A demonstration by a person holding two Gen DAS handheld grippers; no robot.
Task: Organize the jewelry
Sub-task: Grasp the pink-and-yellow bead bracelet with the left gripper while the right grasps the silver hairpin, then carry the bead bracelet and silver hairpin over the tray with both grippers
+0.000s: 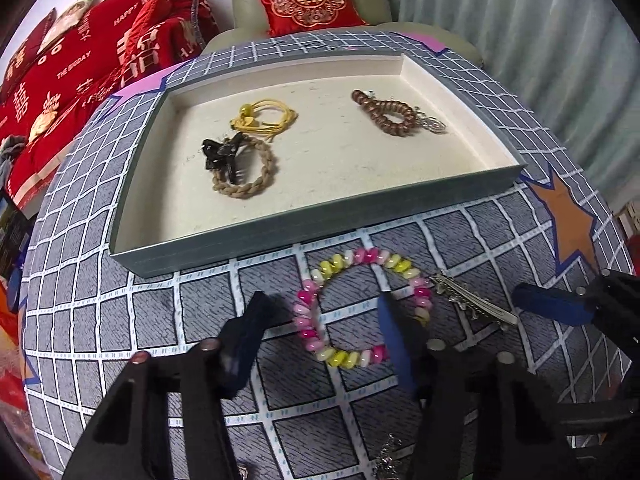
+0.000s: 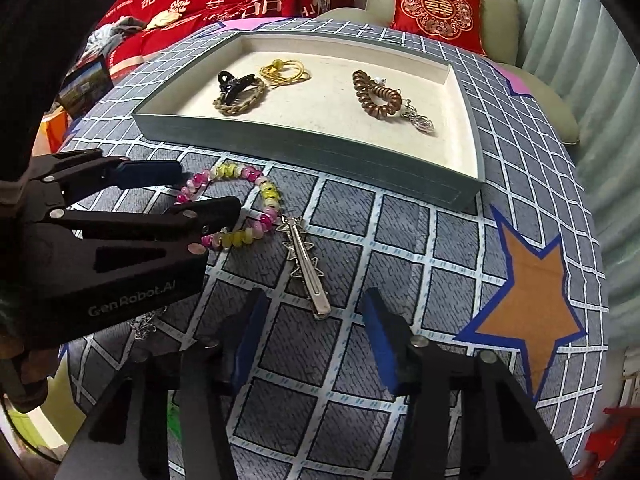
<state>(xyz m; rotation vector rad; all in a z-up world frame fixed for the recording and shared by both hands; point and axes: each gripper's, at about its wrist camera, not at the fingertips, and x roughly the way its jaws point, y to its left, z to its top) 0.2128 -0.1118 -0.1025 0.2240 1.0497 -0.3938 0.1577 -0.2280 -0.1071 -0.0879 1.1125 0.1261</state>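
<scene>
A pink, yellow and white spiral hair tie (image 1: 352, 280) (image 2: 266, 194) lies on the checked cloth in front of the tray. My left gripper (image 1: 324, 308) (image 2: 208, 188) is open, its fingers straddling the tie's left side, low over the cloth. A silver star hair clip (image 1: 472, 300) (image 2: 306, 264) lies just right of the tie. My right gripper (image 2: 316, 312) is open and empty, just short of the clip's near end. The tray (image 1: 320, 224) (image 2: 304, 152) holds a yellow cord (image 1: 264, 118), a braided tan ring with a black claw clip (image 1: 224, 156) and a brown spiral tie (image 1: 386, 112).
A thin silver chain (image 1: 388, 456) (image 2: 146, 324) lies near the table's front edge under the left gripper. An orange star patch (image 2: 528, 300) marks the cloth on the right. A sofa with a red cushion (image 1: 308, 0) and red bedding (image 1: 80, 64) lie beyond the table.
</scene>
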